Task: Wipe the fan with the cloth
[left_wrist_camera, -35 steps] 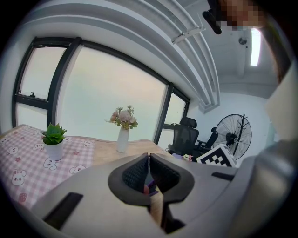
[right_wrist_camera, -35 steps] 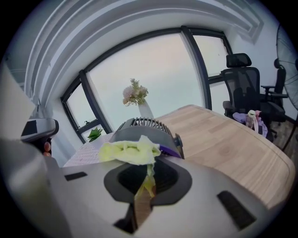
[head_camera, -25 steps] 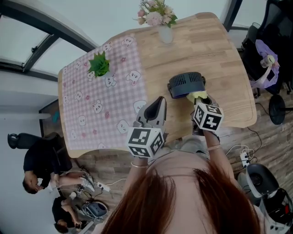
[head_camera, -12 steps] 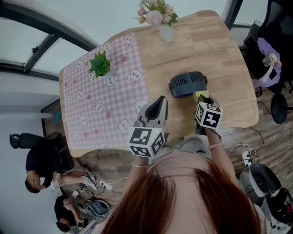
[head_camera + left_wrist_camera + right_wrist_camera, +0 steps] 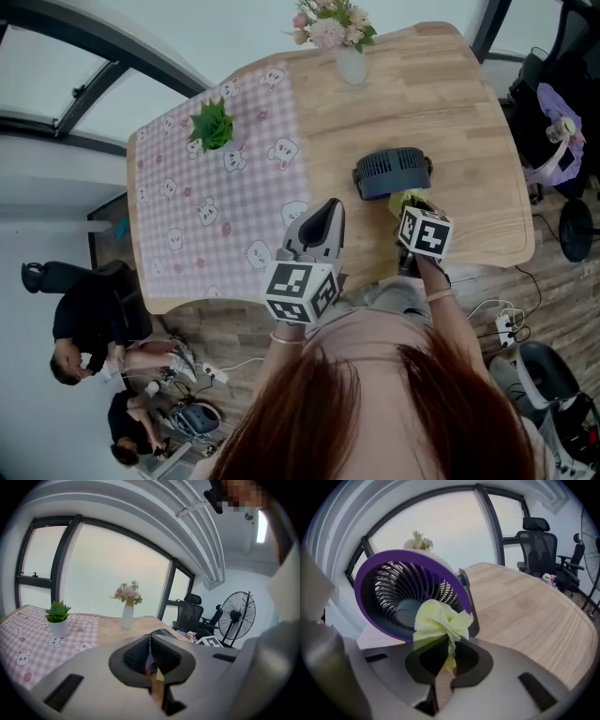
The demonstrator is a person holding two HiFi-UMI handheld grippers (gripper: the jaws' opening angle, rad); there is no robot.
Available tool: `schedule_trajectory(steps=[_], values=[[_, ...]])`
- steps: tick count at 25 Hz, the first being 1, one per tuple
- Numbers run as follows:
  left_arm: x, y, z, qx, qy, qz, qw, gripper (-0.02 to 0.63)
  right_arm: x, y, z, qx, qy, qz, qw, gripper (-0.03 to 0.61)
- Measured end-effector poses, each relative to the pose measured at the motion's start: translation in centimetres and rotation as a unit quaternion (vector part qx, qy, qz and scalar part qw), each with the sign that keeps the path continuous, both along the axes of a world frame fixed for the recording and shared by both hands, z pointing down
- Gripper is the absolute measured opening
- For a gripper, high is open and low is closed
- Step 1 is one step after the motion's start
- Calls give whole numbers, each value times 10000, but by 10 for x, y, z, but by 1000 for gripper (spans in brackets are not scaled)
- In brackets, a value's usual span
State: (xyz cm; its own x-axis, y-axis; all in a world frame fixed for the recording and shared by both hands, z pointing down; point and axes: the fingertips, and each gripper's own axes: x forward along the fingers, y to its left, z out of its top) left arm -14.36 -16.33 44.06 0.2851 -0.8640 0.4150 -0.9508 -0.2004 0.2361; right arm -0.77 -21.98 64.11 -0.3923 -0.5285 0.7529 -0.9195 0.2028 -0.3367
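At fan (image 5: 393, 592) face — right tool (image 5: 449, 644) pinching yellow cloth (image 5: 440, 620).

Overhead, steeply down — others skim table (image 5: 450, 103).

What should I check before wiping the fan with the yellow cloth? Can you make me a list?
1. Cloth pinched in the right tool: ok, jaws closed on it.
2. Cloth touching the fan: cannot tell; it sits right at the purple rim.
3. Fan resting on the table: ok, though nothing holds it steady.
4. Left tool shut, empty and off to the fan's side: ok.
5. Vase well away from the fan: ok.
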Motion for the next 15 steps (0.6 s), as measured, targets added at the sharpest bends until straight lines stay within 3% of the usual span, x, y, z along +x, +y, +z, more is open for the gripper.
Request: schedule_trajectory(steps=[15], values=[[-14,13,2,-56,-58,-230,9997,14,-47,18,5,-596,-488,-588,9953,20]])
